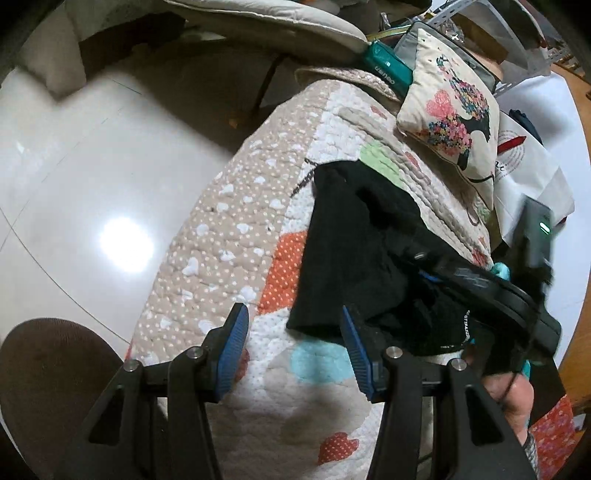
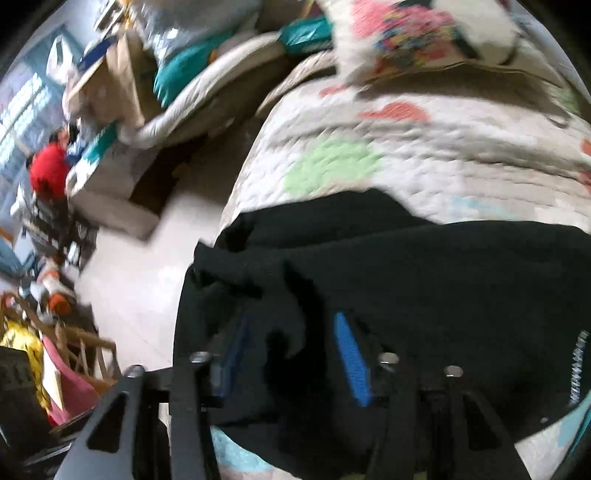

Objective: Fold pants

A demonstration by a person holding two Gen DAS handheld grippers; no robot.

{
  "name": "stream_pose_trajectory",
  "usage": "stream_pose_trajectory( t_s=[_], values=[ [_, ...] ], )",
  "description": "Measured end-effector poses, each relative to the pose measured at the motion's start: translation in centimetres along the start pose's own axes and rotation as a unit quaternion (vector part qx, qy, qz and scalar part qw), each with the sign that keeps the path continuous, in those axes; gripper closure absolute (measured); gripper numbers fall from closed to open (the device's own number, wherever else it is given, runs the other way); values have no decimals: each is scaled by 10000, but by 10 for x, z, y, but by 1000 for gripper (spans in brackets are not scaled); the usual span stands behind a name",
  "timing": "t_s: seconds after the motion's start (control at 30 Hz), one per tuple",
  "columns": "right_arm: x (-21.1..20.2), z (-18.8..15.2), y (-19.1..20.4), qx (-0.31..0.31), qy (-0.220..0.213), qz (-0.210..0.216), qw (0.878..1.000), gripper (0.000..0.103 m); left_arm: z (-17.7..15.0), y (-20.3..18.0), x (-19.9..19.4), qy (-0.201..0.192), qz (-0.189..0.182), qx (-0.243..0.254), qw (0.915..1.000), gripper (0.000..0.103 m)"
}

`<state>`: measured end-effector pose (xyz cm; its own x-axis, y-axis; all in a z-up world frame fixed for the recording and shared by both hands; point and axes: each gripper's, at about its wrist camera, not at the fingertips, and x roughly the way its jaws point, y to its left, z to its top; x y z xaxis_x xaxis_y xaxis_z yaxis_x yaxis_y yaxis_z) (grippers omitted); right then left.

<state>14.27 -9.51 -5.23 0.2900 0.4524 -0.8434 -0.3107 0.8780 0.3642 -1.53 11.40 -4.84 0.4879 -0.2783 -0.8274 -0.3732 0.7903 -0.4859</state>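
The black pants (image 1: 354, 236) lie bunched on the quilted bed cover (image 1: 229, 229); the left tool (image 1: 291, 332) hangs open beside the hem, gripping nothing; the right tool (image 2: 291, 347), blurred, seems pinched on a fold, probably to carry it across.

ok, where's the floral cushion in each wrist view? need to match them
Left wrist: floral cushion at upper right, lying on the quilt beyond the black pants.
Right wrist: same cushion at the top edge, right of centre, blurred and partly cropped.
Shared landmark: the quilt's green patch, just beyond the pants.
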Motion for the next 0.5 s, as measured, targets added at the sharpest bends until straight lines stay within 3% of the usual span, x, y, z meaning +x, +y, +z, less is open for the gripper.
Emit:
stream_pose_trajectory(
  t_s=[0.07,0.17,0.43,0.5],
  values=[
    [12,-1,6,-39,282,7,9996,92,-1,-2,0,-17,19,70,10000,52],
    [-2,3,4,32,26,72,10000,93,0,-1,1,-33,20,75,10000,52],
    [-12,-11,-44,331,51,-692,9970,92,-5,2,14,171,25,73,9998,52],
    [-20,-10,-42,302,-35,-700,9971,84,-4,2,13,148,51,67,9999,52]
  ],
)
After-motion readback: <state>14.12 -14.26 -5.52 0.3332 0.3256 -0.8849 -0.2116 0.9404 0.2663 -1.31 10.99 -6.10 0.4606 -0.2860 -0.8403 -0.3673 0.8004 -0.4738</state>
